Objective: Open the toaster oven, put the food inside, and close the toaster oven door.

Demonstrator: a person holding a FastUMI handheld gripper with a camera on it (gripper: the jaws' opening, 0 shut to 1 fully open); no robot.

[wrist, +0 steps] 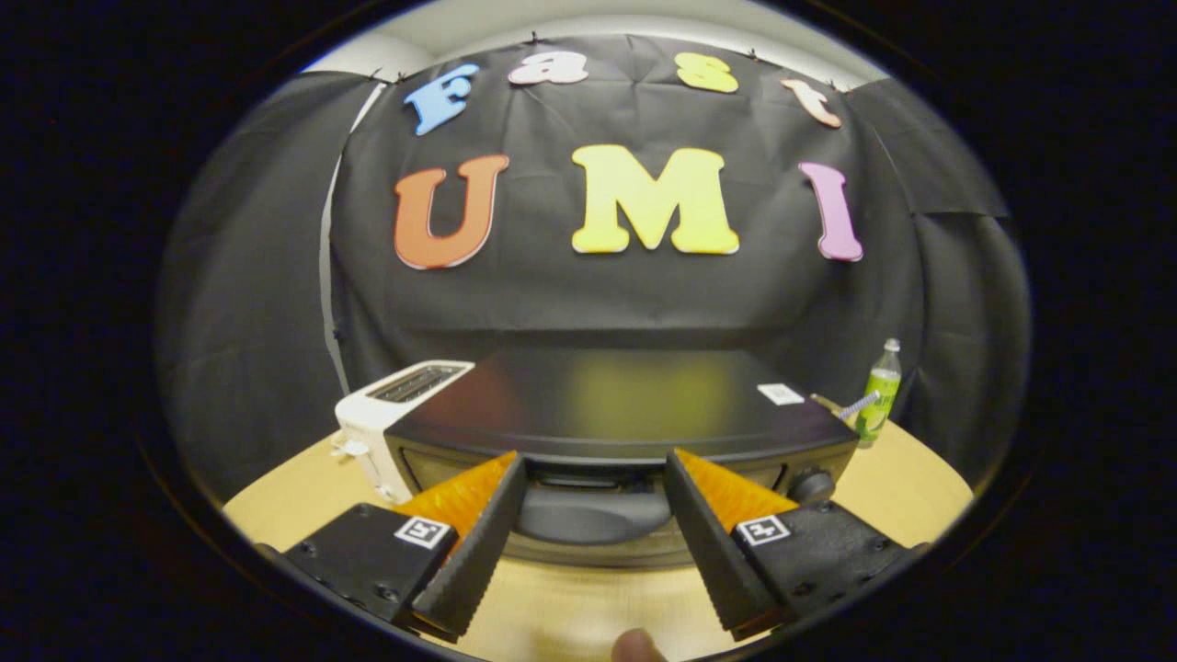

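Bread-slot toaster point(391, 418), a cream plastic one with two slots on top, sits at the far left of the light wooden tabletop point(276, 501), just beside and touching or nearly touching the left end of our task's thing, the wide black toaster oven point(616, 405) with a glossy flat top. We see our gripper point(596, 478) with its two fingers spread well apart and pressing on nothing; the oven's door handle point(588, 510), a dark rounded bar, lies between the fingertips and just ahead of them, and the door looks closed. A round black knob point(811, 485) sits on the oven's front just beyond the right finger. Farther right, a green plastic bottle point(880, 391) stands upright near the oven's back corner. Bare table runs below the fingers and on both sides of the oven.
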